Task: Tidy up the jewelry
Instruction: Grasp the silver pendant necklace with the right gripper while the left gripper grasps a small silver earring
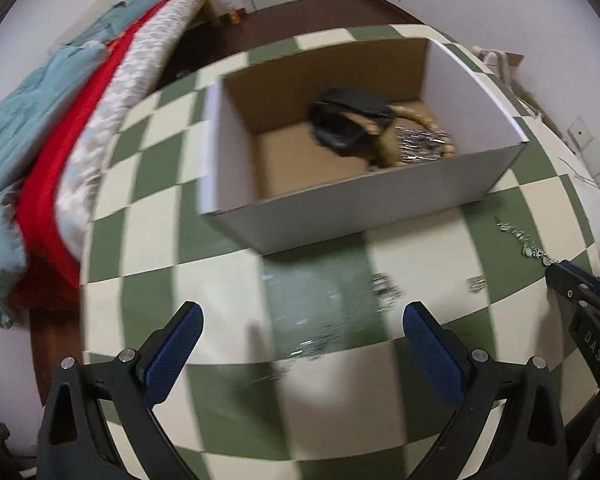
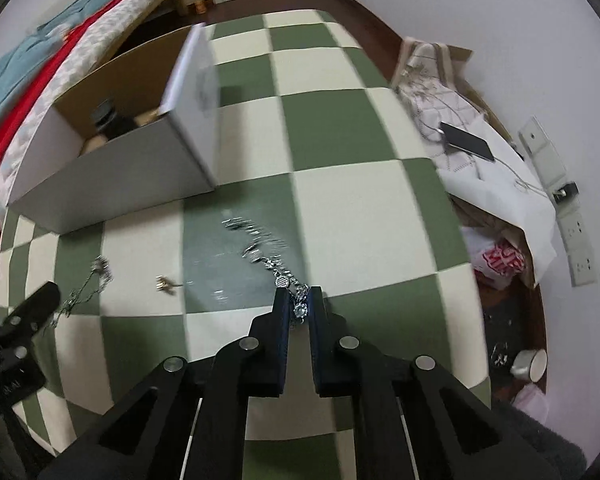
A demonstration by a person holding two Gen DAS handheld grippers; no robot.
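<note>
one silver chain (image 2: 278,270) runs up-left from pinching right gripper (image 2: 300,308).

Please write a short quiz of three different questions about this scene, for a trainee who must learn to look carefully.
1. True or false: the right claw is shut on the silver chain.
2. Which claw stands open above the tablecloth: a) left b) right c) neither?
3. Fill in: the open cardboard box stands on a cloth checked in cream and ____.

Key
1. True: its pads press on one end of the chain; the rest lies on the cloth.
2. a: the left claw holds nothing between its blue pads.
3. Green.
</note>
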